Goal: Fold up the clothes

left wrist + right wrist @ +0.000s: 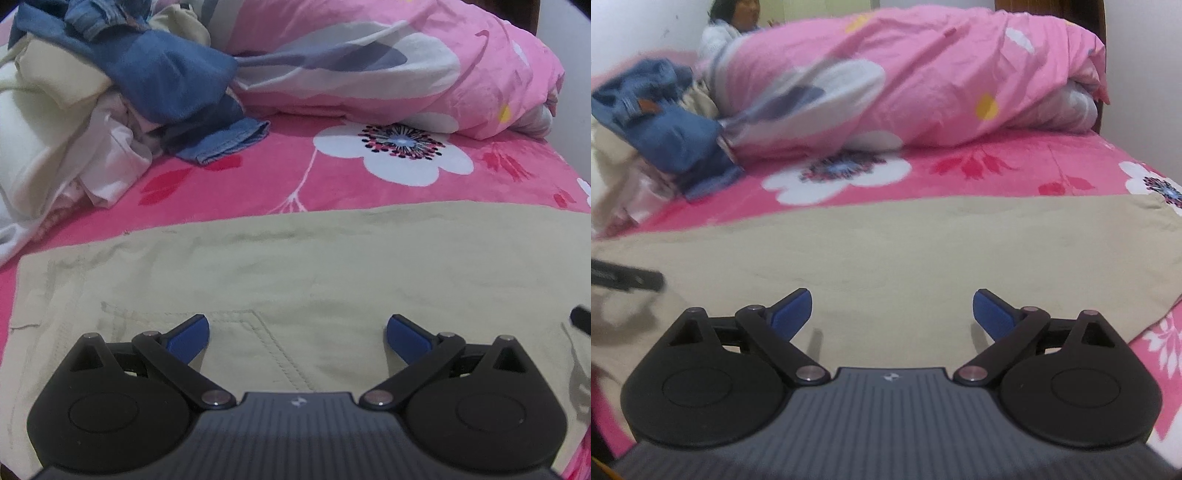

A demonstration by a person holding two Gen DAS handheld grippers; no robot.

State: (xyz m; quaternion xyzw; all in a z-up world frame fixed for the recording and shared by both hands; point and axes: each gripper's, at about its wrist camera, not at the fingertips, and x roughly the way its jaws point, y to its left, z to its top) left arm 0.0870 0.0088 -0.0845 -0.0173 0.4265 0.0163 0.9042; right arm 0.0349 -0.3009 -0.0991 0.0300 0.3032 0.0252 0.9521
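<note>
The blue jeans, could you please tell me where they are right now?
The blue jeans lie on the clothes pile at the upper left of both views, against the rolled pink quilt and beyond the beige trousers.

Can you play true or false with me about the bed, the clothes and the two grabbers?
1. The tan trousers lie spread flat on the bed. True.
2. The left gripper is squeezing the trousers. False: its jaws are open, holding nothing.
3. The right gripper is open too. True.
4. The blue jeans are neatly folded. False: they are crumpled on the clothes pile.
5. The bedsheet is green. False: it is pink with flowers.
</note>
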